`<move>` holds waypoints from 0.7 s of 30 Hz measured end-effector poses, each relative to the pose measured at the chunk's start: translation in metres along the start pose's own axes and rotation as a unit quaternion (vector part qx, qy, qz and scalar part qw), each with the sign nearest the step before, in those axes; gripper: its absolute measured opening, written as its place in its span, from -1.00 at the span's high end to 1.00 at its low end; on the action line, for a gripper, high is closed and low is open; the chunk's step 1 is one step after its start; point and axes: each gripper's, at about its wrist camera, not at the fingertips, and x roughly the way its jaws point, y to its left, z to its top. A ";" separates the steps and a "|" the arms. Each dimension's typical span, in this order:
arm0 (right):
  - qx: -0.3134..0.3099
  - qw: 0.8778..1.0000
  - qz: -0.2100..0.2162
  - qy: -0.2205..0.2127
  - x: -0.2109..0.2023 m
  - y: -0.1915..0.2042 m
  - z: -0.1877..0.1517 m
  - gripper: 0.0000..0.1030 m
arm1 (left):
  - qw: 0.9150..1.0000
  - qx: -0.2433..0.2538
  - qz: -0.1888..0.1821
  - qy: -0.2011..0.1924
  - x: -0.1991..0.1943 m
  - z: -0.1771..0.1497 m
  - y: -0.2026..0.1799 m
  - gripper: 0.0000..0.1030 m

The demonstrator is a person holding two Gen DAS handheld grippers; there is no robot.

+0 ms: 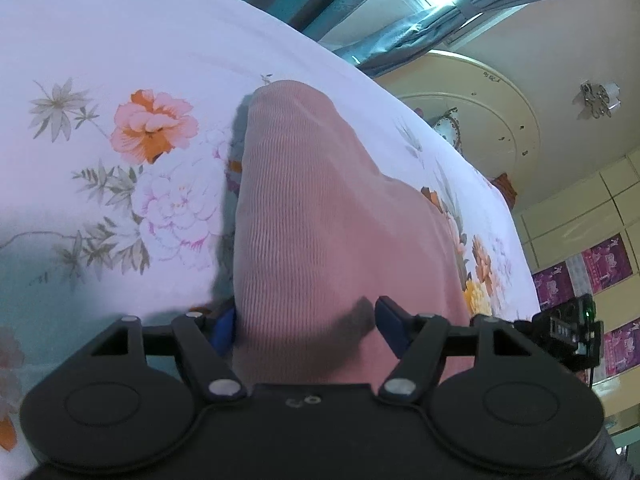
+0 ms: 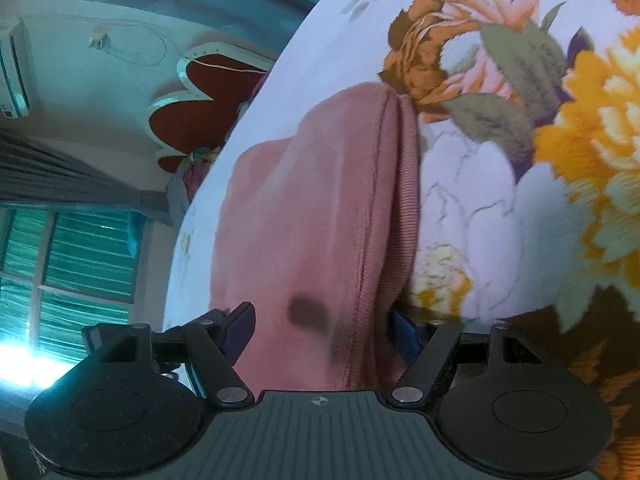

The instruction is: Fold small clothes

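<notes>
Blue padded fingers flank ribbed pink garment on floral bedsheet.

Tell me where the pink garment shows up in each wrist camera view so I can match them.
Left wrist: the pink garment fills the centre, running from between the tool's fingers toward the top.
Right wrist: the pink garment sits centre-left, its ribbed edge on the right side.
Shared landmark: the floral bedsheet beneath it.
</notes>
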 end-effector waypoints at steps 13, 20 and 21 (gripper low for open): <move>-0.120 0.983 -0.131 -0.037 0.022 0.041 -0.010 0.58 | 0.986 0.129 0.103 -0.007 0.016 0.002 -0.057 0.32; -0.206 0.954 -0.205 -0.079 0.021 0.091 -0.038 0.62 | 0.964 0.230 0.133 -0.028 -0.003 -0.009 -0.092 0.39; -0.213 0.951 -0.210 -0.083 0.020 0.098 -0.041 0.62 | 0.963 0.235 0.131 -0.031 -0.008 -0.009 -0.094 0.39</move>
